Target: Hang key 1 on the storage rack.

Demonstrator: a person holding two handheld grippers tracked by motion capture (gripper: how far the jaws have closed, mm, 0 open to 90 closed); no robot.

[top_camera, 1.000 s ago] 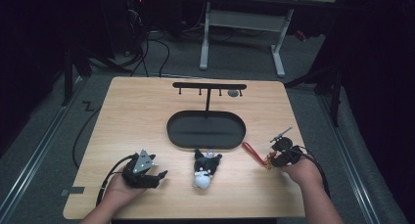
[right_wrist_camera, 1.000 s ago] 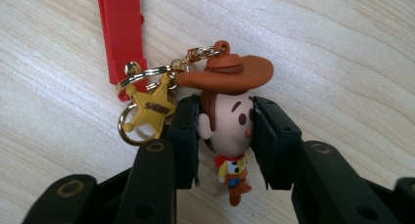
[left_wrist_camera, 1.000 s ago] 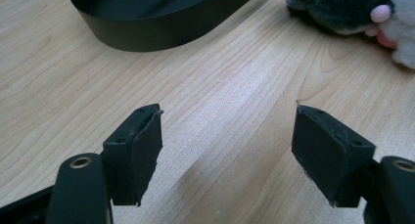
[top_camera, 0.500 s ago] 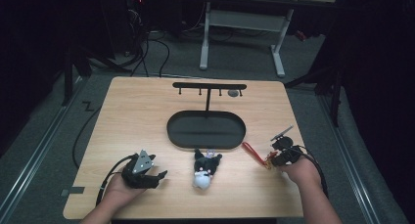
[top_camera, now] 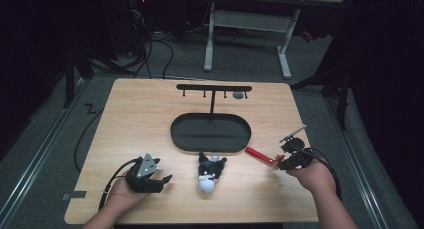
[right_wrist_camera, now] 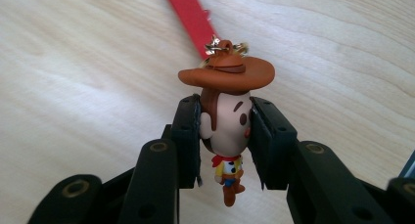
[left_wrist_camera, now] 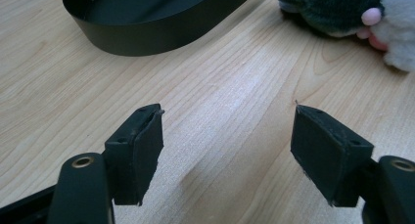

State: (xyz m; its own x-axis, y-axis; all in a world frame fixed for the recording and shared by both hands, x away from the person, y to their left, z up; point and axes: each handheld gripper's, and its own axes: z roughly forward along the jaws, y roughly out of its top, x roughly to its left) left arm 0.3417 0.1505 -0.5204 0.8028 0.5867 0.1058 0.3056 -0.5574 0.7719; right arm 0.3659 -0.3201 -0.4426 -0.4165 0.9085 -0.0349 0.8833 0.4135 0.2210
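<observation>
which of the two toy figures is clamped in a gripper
The cowboy figure keychain, pinched by its head in the right gripper; the black plush lies untouched on the table.

In the right gripper view the two black pads cover both sides of the cowboy figure's [right_wrist_camera: 226, 136] head, and the red strap [right_wrist_camera: 188, 16] above its hat runs off the top edge. In the high view that figure is too small to make out, tucked against the right gripper [top_camera: 287, 159]. In the left gripper view the plush toy [left_wrist_camera: 342, 13] is cut off at the top right corner, and the black tray [left_wrist_camera: 147, 31] is cut by the top edge. The small grey thing [top_camera: 239, 95] hanging on the rack's right end is too small to tell. Both forearms leave the high view at its near edge.
</observation>
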